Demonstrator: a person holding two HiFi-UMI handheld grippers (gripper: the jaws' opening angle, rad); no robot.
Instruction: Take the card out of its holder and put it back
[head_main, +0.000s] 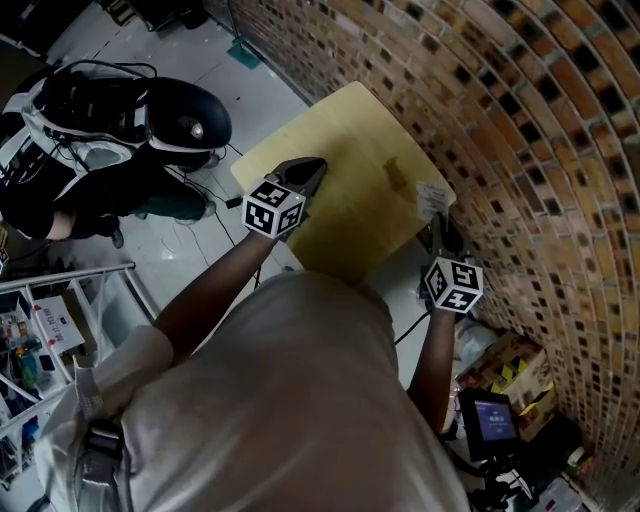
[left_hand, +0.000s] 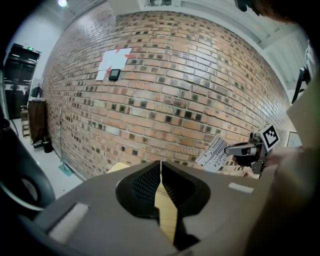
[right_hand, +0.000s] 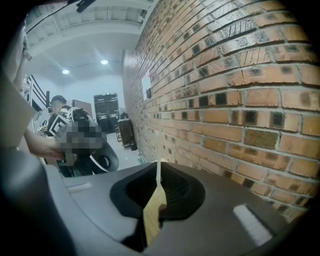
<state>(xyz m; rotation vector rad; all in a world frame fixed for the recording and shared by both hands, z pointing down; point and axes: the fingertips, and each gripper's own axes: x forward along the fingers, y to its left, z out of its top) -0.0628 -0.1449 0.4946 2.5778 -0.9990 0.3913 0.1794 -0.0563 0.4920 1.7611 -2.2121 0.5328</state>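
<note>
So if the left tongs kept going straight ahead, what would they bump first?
Probably the red-brown brick wall; the left tongs seem to pass above the pale yellow wooden table, though depth is unclear.

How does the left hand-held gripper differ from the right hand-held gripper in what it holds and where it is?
The left hand-held gripper is empty, its jaws together on nothing; the right hand-held gripper is shut on a white printed card. The left one is over the left side of the yellow table; the right one is at the table's right edge, near the brick wall. Both are closed.
</note>
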